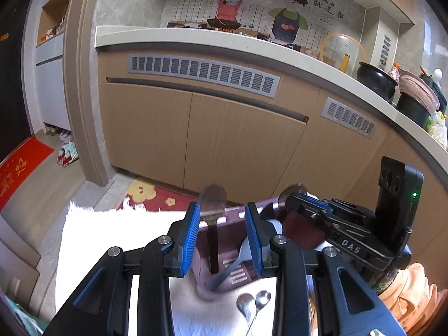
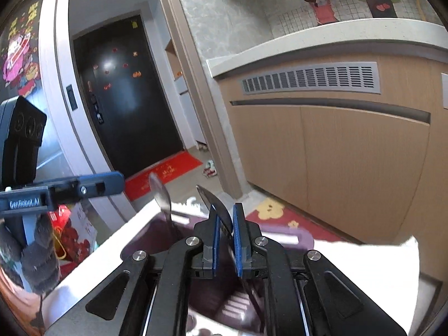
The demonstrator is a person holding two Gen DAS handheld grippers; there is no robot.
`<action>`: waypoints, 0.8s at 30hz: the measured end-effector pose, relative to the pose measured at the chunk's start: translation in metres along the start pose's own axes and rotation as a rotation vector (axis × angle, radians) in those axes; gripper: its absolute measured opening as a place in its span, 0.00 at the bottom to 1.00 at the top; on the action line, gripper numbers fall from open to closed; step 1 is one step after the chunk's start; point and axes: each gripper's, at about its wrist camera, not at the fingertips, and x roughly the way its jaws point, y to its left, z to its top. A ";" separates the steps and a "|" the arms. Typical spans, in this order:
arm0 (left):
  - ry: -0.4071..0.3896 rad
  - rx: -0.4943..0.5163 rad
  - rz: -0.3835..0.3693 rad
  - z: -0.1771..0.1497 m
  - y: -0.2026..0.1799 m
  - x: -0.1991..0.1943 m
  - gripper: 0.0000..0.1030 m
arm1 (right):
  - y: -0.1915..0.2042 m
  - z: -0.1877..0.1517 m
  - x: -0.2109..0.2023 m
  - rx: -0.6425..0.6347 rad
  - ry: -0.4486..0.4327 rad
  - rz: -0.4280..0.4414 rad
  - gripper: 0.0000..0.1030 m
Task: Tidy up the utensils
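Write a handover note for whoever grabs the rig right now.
Left gripper: open, straddling a dark-handled spoon that stands in the purple holder; pads not touching it.
Right gripper: nearly closed around a second spoon above the holder; grip unclear.
Done: blue-handled utensil already in the holder.
Left: two metal spoons lie loose on the white table.

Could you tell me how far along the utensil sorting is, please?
Done: a blue-handled utensil and a spoon stand in the purple holder. In hand: a second spoon sits between the pads of the right tongs, over the holder. Left: two loose spoons lie on the white cloth.
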 end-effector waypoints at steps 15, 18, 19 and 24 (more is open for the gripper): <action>0.204 0.063 -0.017 -0.104 -0.013 -0.010 0.67 | 0.023 -0.073 -0.074 0.042 0.284 -0.329 0.78; 0.276 0.115 -0.036 -0.132 -0.022 0.000 0.67 | 0.026 -0.099 -0.087 0.032 0.346 -0.414 0.78; 0.297 0.135 -0.043 -0.140 -0.026 0.003 0.66 | 0.029 -0.106 -0.090 0.019 0.355 -0.436 0.78; 0.344 0.169 -0.070 -0.153 -0.041 0.015 0.50 | 0.041 -0.135 -0.117 0.003 0.357 -0.498 0.82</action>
